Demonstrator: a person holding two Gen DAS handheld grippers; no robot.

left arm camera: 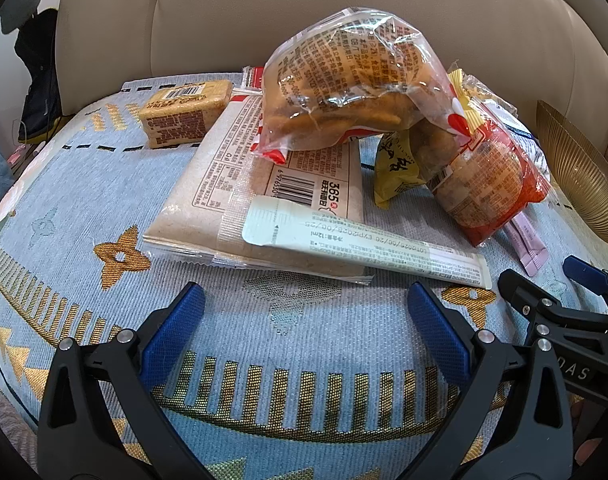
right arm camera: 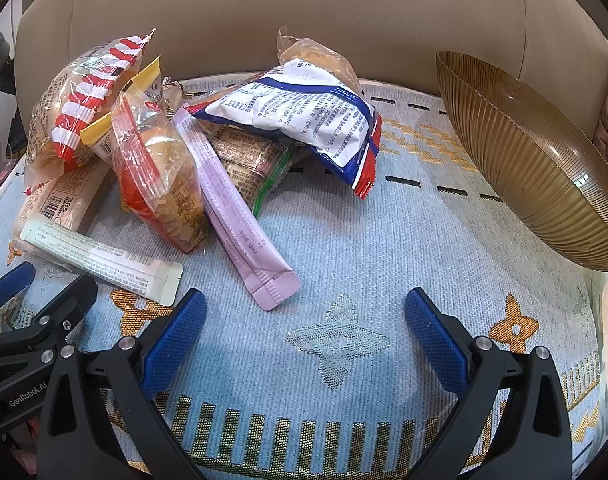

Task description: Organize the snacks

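Observation:
A pile of wrapped snacks lies on a light blue patterned cloth. In the left wrist view I see a clear bag of pastries, a flat beige packet, a white stick pack, a red-wrapped cake and a small brown bar. In the right wrist view a pink stick pack and a blue-and-white bag lie ahead. My left gripper is open and empty just short of the white stick pack. My right gripper is open and empty near the pink stick's end.
A ribbed golden bowl stands at the right, also at the left wrist view's right edge. A beige sofa back rises behind the cloth. Each gripper shows in the other's view.

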